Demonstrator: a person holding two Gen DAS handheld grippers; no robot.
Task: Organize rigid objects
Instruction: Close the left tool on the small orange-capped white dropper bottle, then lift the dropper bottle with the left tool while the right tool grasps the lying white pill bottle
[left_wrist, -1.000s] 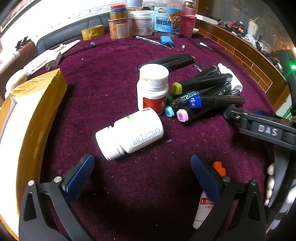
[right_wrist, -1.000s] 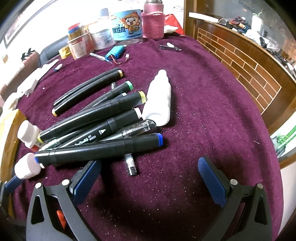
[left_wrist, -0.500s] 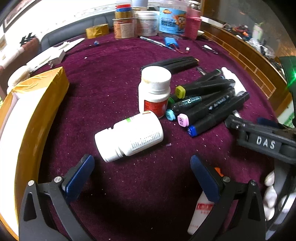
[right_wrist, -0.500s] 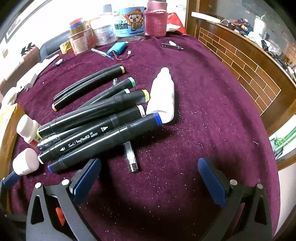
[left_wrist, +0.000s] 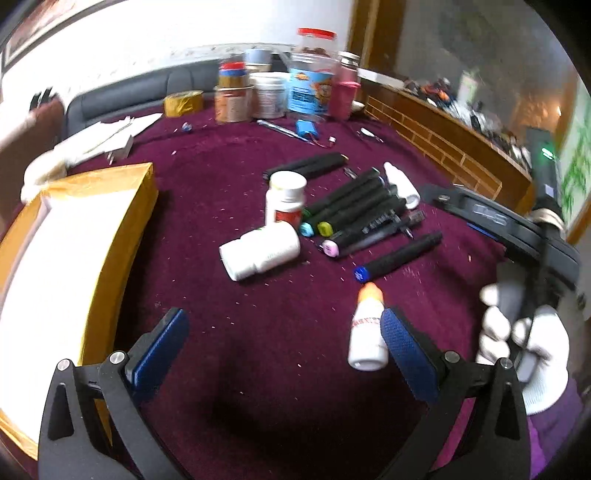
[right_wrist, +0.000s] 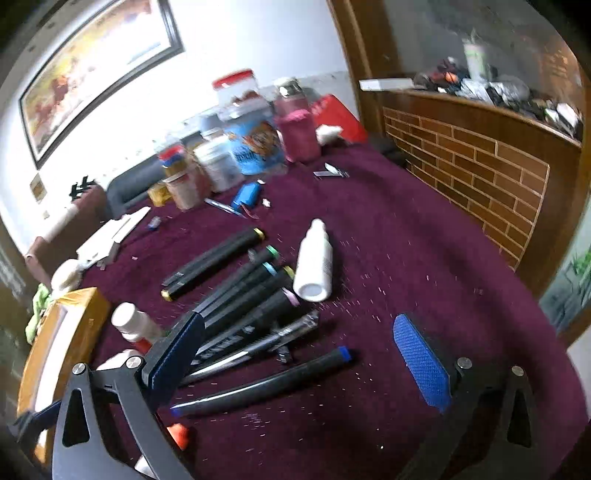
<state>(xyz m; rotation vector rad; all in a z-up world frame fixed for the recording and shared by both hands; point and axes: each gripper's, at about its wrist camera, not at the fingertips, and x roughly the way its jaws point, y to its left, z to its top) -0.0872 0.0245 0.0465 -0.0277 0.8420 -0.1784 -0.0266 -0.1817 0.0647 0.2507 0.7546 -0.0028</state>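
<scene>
Several black markers lie bundled on the purple cloth, also in the right wrist view. A blue-capped marker lies apart, nearer me. One white pill bottle stands, another lies on its side. A small orange-capped bottle lies by my left gripper's right finger. A white dropper bottle lies beside the markers. My left gripper is open and empty. My right gripper is open above the markers, empty.
A yellow-taped box sits at the left. Jars and tubs stand at the far edge, with a blue battery pack before them. A brick-pattern wooden ledge borders the right. A gloved hand holds the right gripper.
Both grippers have pulled back and lifted, so the views are wider. The blue-capped marker has rolled away from the bundle toward me. The orange-capped bottle shows more fully now.
</scene>
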